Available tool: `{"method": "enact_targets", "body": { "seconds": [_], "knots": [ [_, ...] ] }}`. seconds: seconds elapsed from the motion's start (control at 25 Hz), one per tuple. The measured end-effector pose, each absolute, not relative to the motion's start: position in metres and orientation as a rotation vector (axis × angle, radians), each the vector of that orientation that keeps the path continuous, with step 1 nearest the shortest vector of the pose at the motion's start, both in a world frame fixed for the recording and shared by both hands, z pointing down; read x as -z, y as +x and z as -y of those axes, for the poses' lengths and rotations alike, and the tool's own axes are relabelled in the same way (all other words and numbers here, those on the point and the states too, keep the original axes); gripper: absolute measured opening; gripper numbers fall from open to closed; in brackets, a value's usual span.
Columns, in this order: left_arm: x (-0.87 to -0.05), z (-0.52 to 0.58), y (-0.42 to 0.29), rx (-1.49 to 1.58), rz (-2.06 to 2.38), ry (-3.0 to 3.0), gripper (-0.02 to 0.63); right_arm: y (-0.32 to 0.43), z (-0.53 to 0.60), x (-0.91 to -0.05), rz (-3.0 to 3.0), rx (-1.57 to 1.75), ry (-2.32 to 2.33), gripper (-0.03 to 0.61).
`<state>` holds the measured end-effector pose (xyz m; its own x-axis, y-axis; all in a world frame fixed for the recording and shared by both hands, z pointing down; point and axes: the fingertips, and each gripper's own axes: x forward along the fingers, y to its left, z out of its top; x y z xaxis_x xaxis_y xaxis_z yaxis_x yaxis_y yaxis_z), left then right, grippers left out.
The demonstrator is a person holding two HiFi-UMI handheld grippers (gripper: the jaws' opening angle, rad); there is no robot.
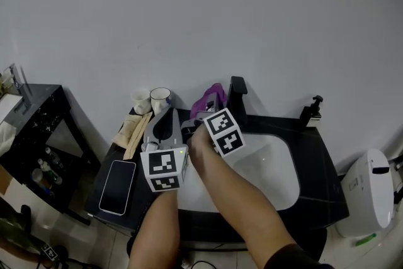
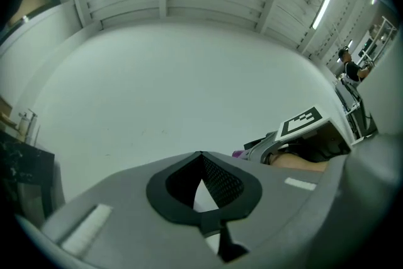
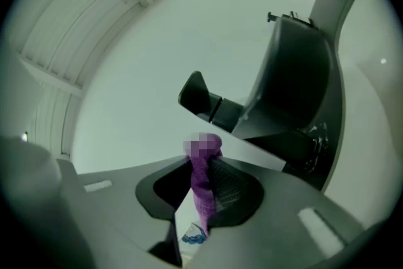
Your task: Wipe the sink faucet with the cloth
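A black faucet (image 1: 238,95) stands behind the white sink basin (image 1: 277,181). My right gripper (image 1: 205,113) is shut on a purple cloth (image 1: 210,99) just left of the faucet. In the right gripper view the cloth (image 3: 202,189) hangs pinched between the jaws of the gripper (image 3: 200,164), and the faucet (image 3: 296,94) rises close at the right, apart from the cloth. My left gripper (image 1: 165,119) hovers over the counter's left part, shut with nothing in it. The left gripper view shows that gripper (image 2: 201,158) facing the bare wall.
On the black counter (image 1: 315,154) lie a phone (image 1: 118,186), two cups (image 1: 151,99) and folded cloths (image 1: 133,130). A soap dispenser (image 1: 311,112) stands at the back right. A white bin (image 1: 370,193) is on the right, a black shelf (image 1: 34,129) on the left.
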<state>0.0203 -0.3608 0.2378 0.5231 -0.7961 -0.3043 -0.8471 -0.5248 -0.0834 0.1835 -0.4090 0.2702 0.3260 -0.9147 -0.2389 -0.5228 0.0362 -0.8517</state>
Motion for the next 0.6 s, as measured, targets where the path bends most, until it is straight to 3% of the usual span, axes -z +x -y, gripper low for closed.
{"method": "enact_targets", "body": {
  "seconds": [0.6],
  "knots": [
    [-0.238,0.365,0.015,-0.394,-1.419,-2.595,0.017,0.208,0.415,-0.272,-1.166,0.497,-1.602,0.064]
  ]
}}
